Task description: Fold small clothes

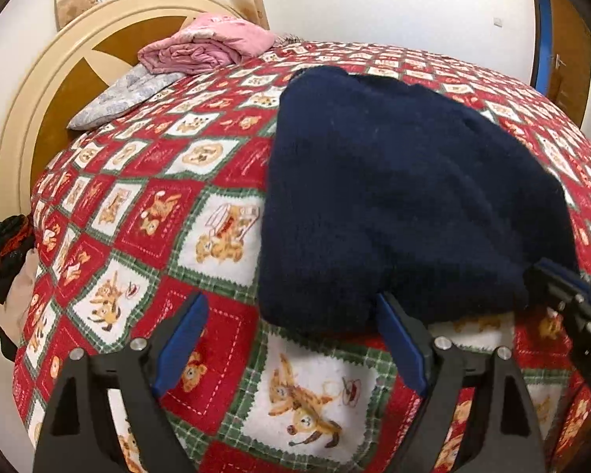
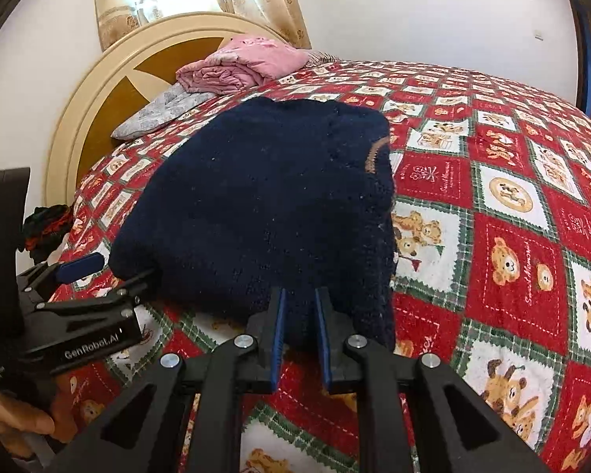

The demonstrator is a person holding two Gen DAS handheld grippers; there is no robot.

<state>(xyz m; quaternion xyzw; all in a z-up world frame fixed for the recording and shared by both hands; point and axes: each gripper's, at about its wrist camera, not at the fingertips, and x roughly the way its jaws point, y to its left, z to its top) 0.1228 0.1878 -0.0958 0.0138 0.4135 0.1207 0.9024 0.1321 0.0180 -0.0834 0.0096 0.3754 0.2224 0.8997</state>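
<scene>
With the right claw point(image 2: 299, 331) clamped on the sweater point(image 2: 264, 205) hem, the wide left claw point(image 1: 291, 347) should be closed on the hem ahead before lifting evenly.

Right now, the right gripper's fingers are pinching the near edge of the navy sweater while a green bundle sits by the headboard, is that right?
Nearly: the bundle by the headboard is pink, as the right wrist view shows. The right gripper does pinch the navy sweater.
</scene>
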